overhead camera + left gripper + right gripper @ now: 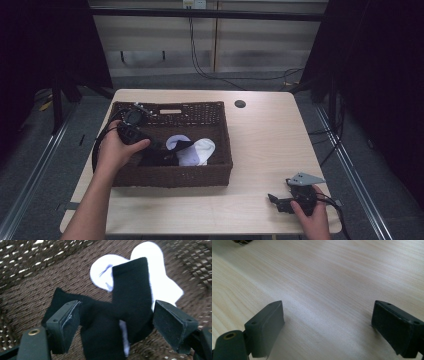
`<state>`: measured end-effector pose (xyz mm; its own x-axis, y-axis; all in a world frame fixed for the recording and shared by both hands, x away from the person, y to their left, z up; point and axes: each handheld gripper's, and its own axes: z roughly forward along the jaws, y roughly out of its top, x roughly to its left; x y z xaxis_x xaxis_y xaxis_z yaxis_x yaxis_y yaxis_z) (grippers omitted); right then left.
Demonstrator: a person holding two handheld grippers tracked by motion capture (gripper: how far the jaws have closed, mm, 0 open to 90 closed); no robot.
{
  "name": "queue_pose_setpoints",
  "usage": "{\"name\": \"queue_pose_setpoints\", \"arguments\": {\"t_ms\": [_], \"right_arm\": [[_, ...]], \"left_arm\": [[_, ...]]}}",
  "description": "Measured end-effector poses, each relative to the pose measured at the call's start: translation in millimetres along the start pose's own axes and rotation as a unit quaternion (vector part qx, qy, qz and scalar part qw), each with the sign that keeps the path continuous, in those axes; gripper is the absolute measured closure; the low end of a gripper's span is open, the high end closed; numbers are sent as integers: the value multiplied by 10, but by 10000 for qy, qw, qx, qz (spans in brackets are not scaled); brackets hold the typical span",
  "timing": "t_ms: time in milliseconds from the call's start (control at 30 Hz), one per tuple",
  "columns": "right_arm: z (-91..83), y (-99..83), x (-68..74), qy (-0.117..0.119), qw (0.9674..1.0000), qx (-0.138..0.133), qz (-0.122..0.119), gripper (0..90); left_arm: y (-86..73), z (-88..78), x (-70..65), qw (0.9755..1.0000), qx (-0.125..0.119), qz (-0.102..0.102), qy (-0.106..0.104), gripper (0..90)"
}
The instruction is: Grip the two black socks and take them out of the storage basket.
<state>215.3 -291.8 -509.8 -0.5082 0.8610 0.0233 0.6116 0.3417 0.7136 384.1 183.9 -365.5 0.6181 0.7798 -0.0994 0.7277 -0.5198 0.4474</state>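
Dark brown wicker forms the basket (172, 176) seen left of centre in the high view, and its woven floor serves as the bed on which the socks are kept together. A black sock (117, 322) is draped across a white sock (160, 282) there; the black one is folded over itself, so that a bunched ridge is offered at the middle of the left gripper view, and this is probably why the approach is made from above at that spot. In the high view the same pair is found at the centre of the basket, the black sock (159, 156) to the left of the white sock (197, 151).

The left gripper (116, 320) is held inside the basket with its jaws spread wide, one on either side of the black sock's fold. Nothing is gripped yet; whether the pads already brush the cloth cannot be told.

The right gripper (279, 202) is parked low at the lower right of the high view, well apart from the basket, presumably kept out of the way. Its jaws are likewise fully parted over the bare pale wooden table (332, 277), and nothing is held between them.
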Motion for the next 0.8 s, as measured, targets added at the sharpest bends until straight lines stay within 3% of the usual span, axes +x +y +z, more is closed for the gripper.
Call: {"name": "queue_pose_setpoints", "arguments": {"t_ms": [200, 400, 467, 633, 800], "right_arm": [[0, 0, 0, 1, 10000, 0, 0, 102], [0, 0, 0, 1, 10000, 0, 0, 103], [0, 0, 0, 1, 10000, 0, 0, 102], [0, 0, 0, 1, 10000, 1, 0, 102], [0, 0, 0, 4, 10000, -1, 3, 103]], "left_arm": [[29, 157, 31, 9995, 280, -111, 98, 223], [54, 218, 10, 9991, 406, -70, -98, 248], [67, 214, -23, 9990, 374, -163, -203, 254], [103, 222, -71, 9980, 575, -87, -259, 270], [118, 289, -123, 9954, 900, 52, -325, 288]]}}
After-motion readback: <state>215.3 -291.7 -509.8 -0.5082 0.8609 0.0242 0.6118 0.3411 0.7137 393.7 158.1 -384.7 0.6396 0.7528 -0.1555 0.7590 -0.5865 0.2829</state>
